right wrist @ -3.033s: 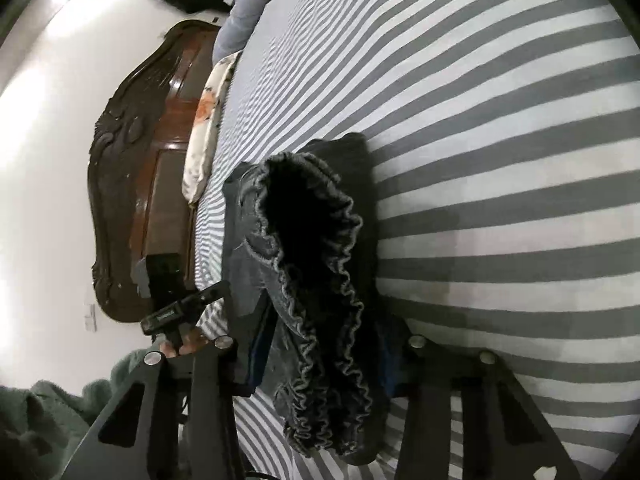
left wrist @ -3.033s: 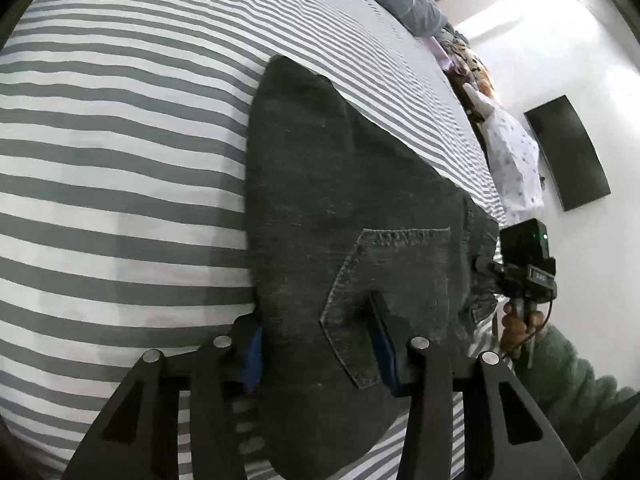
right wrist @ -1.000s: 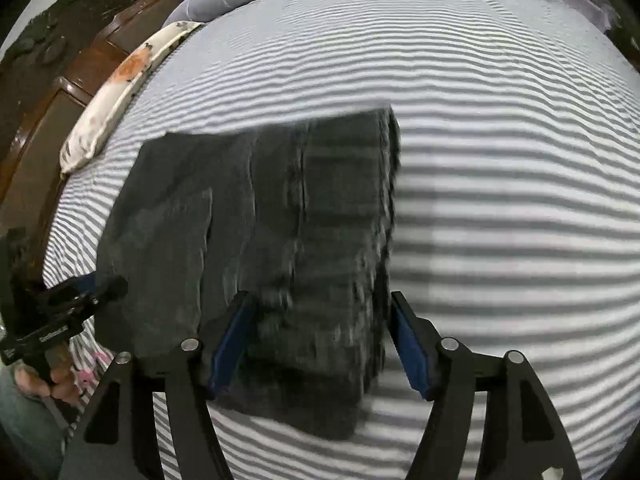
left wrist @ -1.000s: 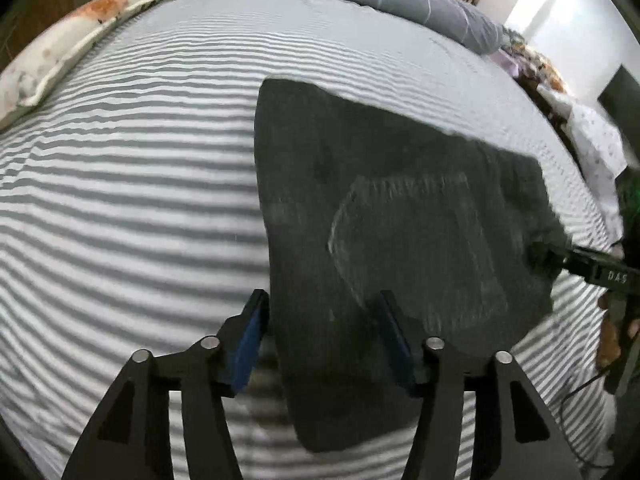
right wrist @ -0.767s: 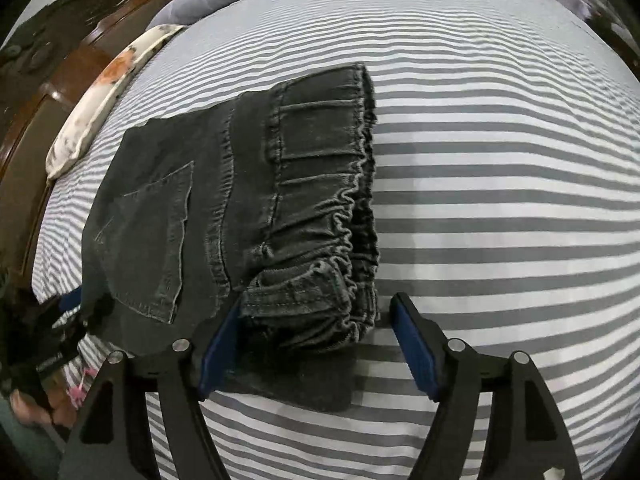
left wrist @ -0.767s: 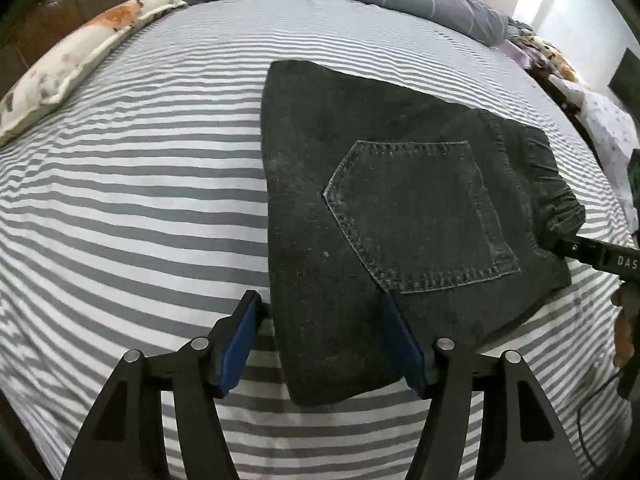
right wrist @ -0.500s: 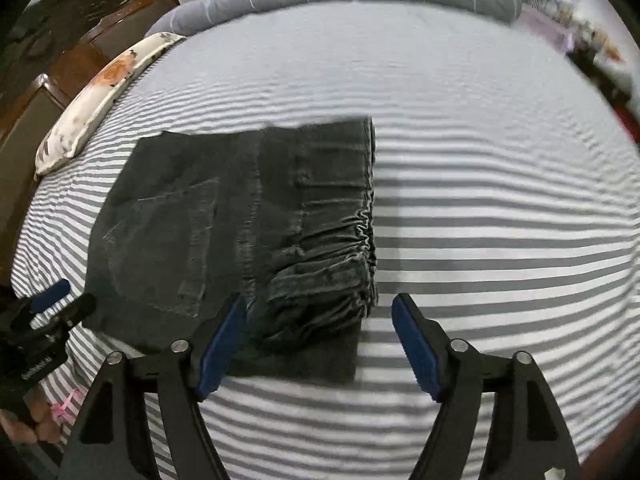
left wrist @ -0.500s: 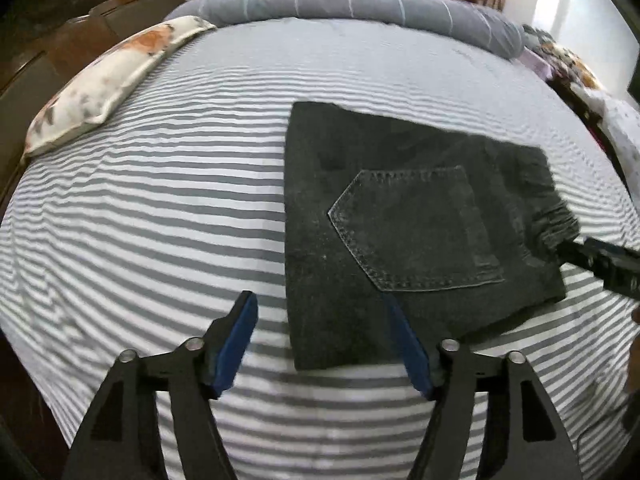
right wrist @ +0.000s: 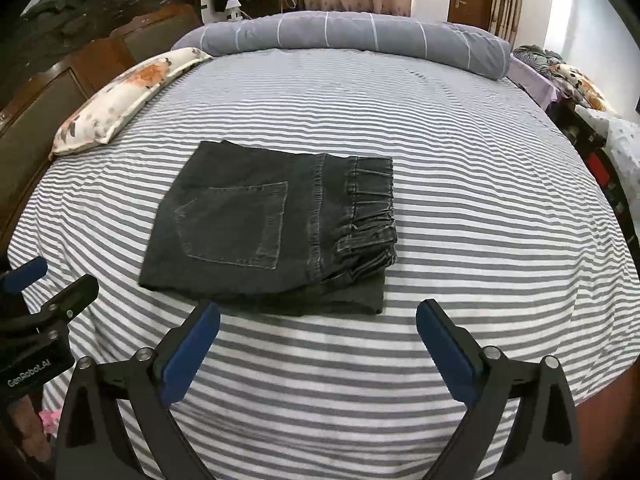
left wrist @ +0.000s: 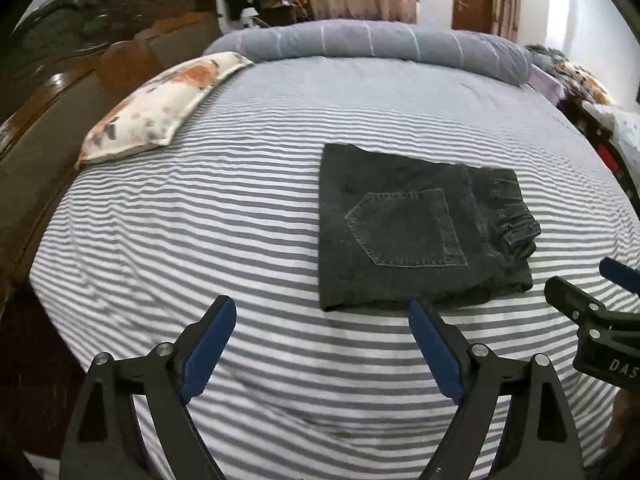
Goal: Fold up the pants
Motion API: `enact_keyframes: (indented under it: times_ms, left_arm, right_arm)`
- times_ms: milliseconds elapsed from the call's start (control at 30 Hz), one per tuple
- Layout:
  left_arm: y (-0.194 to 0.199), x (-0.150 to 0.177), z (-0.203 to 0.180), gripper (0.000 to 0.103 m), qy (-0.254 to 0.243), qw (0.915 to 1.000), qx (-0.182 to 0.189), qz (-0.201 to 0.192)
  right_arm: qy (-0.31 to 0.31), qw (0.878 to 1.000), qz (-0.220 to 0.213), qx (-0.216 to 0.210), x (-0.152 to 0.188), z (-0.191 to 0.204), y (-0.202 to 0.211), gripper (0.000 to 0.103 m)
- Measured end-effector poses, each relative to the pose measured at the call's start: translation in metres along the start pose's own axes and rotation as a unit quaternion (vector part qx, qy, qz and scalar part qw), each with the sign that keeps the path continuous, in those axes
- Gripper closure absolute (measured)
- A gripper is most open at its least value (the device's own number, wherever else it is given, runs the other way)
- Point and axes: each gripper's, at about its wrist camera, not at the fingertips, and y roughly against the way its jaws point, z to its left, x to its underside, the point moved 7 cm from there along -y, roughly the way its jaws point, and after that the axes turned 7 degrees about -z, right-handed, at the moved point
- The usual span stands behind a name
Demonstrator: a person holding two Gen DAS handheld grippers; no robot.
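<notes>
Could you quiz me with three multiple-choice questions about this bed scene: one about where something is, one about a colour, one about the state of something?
1. Where does the floral pillow lie relative to the folded pants?
A. on top of them
B. apart from them, nearer the wooden headboard
C. under them

2. What colour are the pads on the gripper fingers?
A. blue
B. red
C. yellow

3. How does the right gripper stand?
A. clamped on the waistband
B. shut on nothing
C. open, with nothing between its jaws

Answers: 1 B, striped sheet shows between pillow and pants. 2 A, the pads are plainly blue. 3 C, only sheet shows between the wide jaws; the pants lie beyond them.
</notes>
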Motion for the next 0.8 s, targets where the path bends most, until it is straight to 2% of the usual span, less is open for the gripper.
enact_keyframes:
  times_ms: [167,367,800]
  left_arm:
    - [0.015,0.004,-0.002,0.015,-0.001,0.9999,-0.011,-0.007]
    - [0.026,0.009,-0.011,0.015,-0.006,0.9999,-0.004,-0.010]
    - [0.028,0.013,-0.012,0.015,-0.014,0.9994,-0.025,-0.021]
  right_arm:
    - [-0.002,1.000,-0.007,-0.005,0.003,0.008,0.012,0.004]
    - [0.003,1.000,-0.008,-0.010,0.007,0.017,0.017,0.004]
    - [0.015,1.000,0.003,-0.009,0.020,0.023,0.014,0.003]
